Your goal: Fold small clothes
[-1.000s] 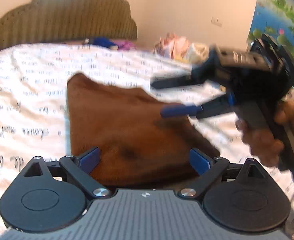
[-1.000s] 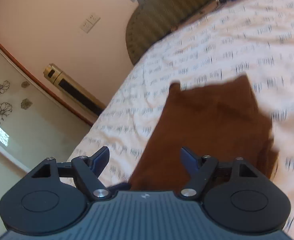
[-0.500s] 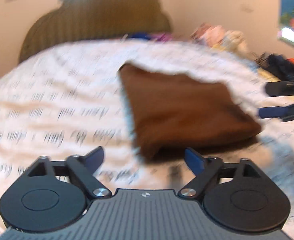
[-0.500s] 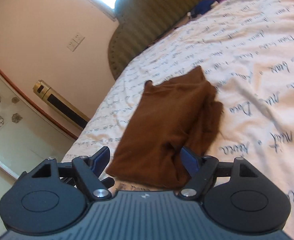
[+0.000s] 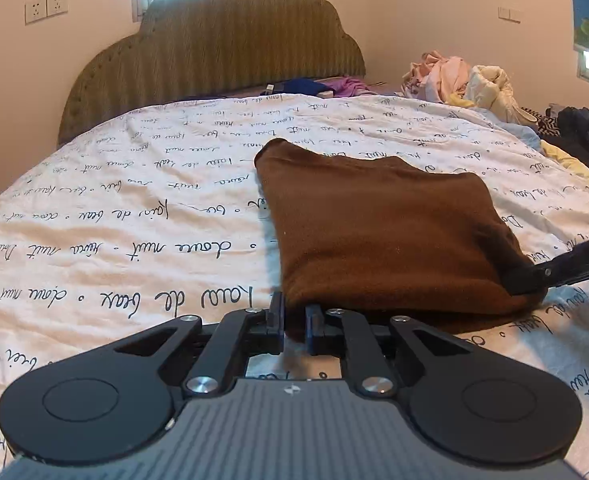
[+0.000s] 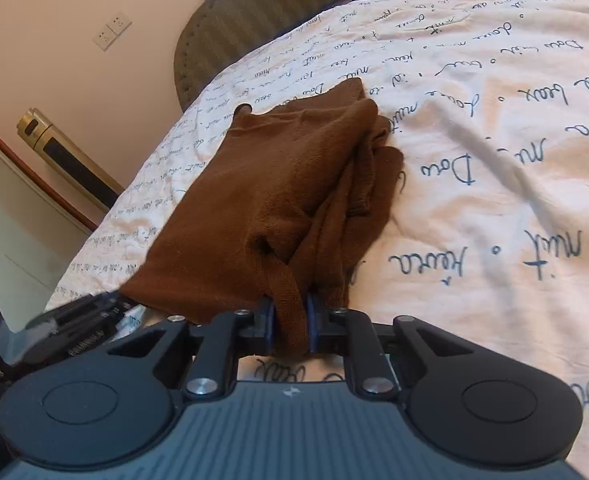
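Both grippers — left [image 5: 294, 322], right [image 6: 290, 324] — have just closed, pinching the cloth's [image 5: 382, 232] near corners at lower frame; lift evenly, keeping layers together.

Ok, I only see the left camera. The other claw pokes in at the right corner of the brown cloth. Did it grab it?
Observer: Yes. In the right wrist view the right claw has just been closing, and a bunched fold of the brown cloth is pinched between its jaws.
Operator: Is the cloth neat on that side?
Observer: Not quite. Its layered edges lie uneven and staggered on the bedsheet.
Operator: Anything beside the bed?
Observer: A tall gold and black unit stands by the wall.
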{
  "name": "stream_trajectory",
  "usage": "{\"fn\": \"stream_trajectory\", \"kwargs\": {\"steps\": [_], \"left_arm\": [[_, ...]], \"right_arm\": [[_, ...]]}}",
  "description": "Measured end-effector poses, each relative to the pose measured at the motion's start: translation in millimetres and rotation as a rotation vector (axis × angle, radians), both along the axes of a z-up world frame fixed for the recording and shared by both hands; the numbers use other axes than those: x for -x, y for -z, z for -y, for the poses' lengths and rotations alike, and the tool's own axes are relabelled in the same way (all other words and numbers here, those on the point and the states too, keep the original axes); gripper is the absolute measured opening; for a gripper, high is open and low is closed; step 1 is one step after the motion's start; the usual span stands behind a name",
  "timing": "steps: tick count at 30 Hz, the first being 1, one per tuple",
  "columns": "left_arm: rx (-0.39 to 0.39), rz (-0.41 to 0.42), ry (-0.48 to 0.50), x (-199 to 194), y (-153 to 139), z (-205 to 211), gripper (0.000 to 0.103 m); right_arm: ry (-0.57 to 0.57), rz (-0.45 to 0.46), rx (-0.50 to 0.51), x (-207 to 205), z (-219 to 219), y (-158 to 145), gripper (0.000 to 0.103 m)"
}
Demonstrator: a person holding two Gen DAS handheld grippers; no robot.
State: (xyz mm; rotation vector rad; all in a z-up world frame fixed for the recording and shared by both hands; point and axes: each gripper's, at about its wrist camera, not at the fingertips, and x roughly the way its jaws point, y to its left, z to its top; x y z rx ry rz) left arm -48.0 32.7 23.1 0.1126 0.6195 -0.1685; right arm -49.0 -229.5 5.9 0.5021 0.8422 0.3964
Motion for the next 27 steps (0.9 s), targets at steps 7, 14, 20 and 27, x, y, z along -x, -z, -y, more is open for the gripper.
{"fn": "stream_trajectory", "kwargs": {"steps": [7,14,20,27], "left_arm": [[-0.001,-0.016,0.020,4.4,3.1,1.5,0.018],[0.035,0.134,0.077,26.7,-28.6,11.2,0.075],[-0.040,0.021,0.094,-14.9,5.7,53.9,0.072],[0.029,-0.024,0.075,-8.7,-1.3,27.4,0.058]], "right_arm": [[0.017,0.023,-0.090,12.4,6.3,-2.7,0.035],[0.111,0.226,-0.086,22.8,8.1,-51.2,0.074],[0.007,0.219,0.112,-26.2,-49.0,-41.5,0.071],[0.003,0.209,0.143,-13.0,-48.0,-30.4,0.070]]}}
